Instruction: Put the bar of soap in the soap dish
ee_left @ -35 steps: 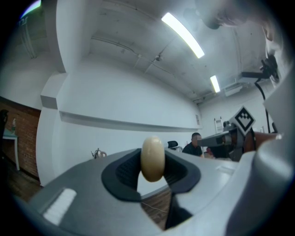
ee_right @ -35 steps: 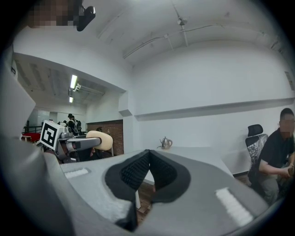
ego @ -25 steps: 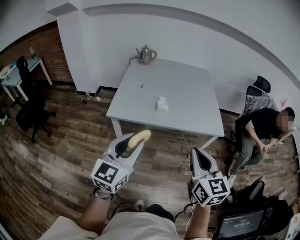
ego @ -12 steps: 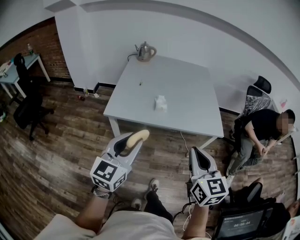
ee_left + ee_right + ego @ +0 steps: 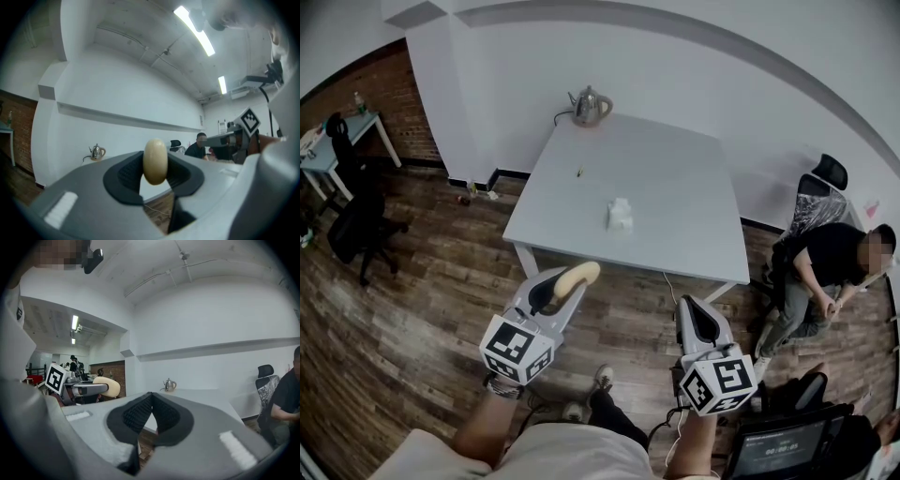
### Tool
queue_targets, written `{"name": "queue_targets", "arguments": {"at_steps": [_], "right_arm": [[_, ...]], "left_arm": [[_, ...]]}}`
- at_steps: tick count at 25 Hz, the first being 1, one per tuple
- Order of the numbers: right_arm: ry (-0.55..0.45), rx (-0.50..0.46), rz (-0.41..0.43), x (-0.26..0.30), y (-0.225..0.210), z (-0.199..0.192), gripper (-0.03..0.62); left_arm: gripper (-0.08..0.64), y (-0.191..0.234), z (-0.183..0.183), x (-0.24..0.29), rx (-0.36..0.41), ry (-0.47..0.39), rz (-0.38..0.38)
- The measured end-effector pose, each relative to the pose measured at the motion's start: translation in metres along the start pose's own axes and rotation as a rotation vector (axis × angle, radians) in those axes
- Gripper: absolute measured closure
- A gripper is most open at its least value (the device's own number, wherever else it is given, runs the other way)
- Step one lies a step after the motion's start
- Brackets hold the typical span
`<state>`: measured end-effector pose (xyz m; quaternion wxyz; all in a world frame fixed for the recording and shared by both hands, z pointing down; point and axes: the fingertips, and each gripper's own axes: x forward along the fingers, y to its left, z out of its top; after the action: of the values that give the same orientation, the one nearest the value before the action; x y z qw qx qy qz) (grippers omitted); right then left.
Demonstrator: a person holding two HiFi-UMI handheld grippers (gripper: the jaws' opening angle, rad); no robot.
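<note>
On the far table (image 5: 675,178), the head view shows a small white thing, likely the soap dish (image 5: 621,215). The left gripper view shows the left gripper (image 5: 155,165) clamped on the soap (image 5: 155,154): carry it level, lower gently. The right gripper view shows the right gripper (image 5: 151,401) with jaws together, empty.

The white table (image 5: 675,178) can be reached straight across its near edge, with bare wooden floor (image 5: 609,300) in front of it. Most of the top is open. A small white object (image 5: 621,215) stands near the middle toward the near side, a tiny item (image 5: 578,172) lies farther back on the left, and a kettle (image 5: 590,107) fills the far left corner by the wall (image 5: 694,75). A seated person (image 5: 825,267) crowds the near right corner. An office chair (image 5: 358,220) stands well off to the left.
</note>
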<state>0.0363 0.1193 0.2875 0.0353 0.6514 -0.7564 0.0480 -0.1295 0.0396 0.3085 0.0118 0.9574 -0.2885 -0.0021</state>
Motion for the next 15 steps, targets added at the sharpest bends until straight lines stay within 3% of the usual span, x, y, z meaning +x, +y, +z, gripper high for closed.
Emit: {"name": "queue_targets", "arguments": {"at_steps": [15], "right_arm": [[0.006,0.017,0.01,0.05,-0.045,0.006,0.589]], "left_arm": [[0.436,0.013,0.006,0.065,-0.017,0.003,-0.031]]}}
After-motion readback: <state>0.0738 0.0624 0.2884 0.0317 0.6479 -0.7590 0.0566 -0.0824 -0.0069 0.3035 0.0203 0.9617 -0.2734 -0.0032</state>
